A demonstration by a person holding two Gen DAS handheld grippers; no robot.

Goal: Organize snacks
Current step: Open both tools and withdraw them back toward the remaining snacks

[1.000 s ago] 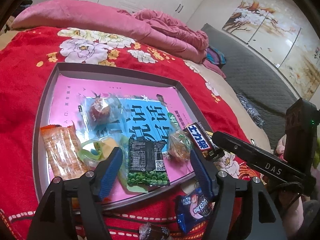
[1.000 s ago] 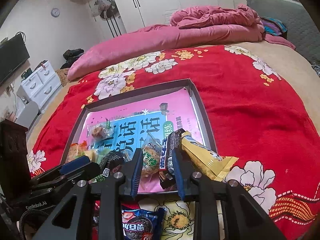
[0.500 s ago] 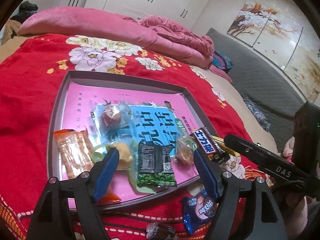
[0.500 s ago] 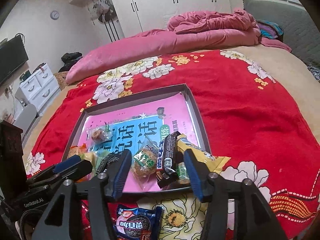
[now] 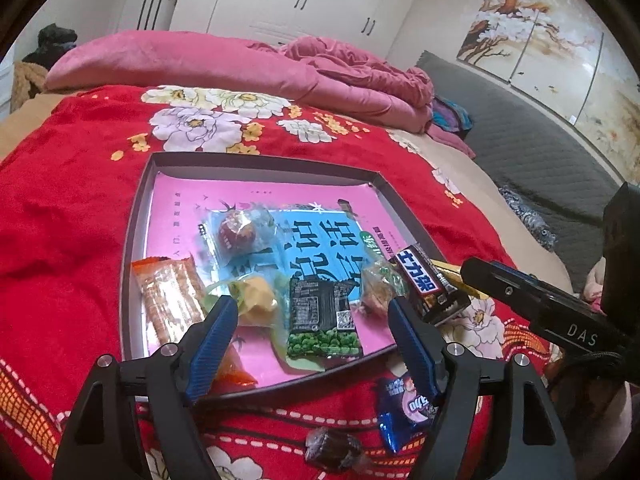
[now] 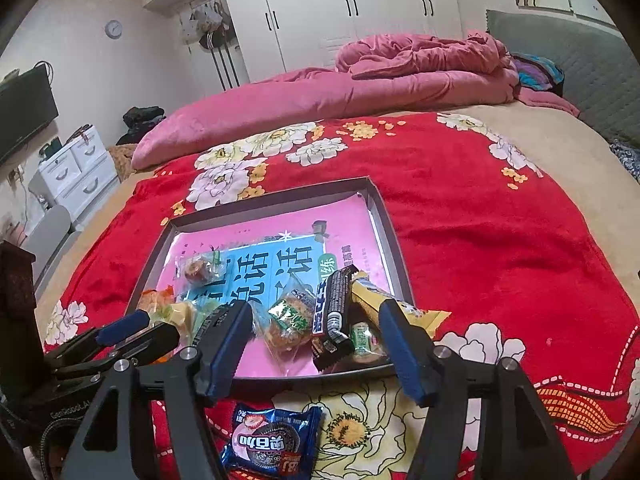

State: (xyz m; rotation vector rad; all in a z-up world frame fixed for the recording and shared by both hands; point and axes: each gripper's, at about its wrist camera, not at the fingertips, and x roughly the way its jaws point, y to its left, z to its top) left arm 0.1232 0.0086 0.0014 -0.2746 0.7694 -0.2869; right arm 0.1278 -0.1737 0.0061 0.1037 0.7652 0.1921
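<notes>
A shallow grey tray with a pink and blue liner lies on the red bed cover; it also shows in the right wrist view. In it lie a green pea packet, an orange wafer packet, a round pastry and a dark chocolate bar leaning on a yellow packet at the tray's right edge. A blue Oreo packet lies on the cover in front of the tray. My left gripper is open and empty above the tray's near edge. My right gripper is open and empty, just behind the chocolate bar.
A small dark wrapped candy lies on the cover near the Oreo packet. A pink duvet is piled at the far side of the bed. White wardrobes and a white drawer unit stand beyond.
My right gripper opened and let go of the chocolate bar, which now rests in the tray, and pulled back. My left gripper drew back slightly and stayed open.
</notes>
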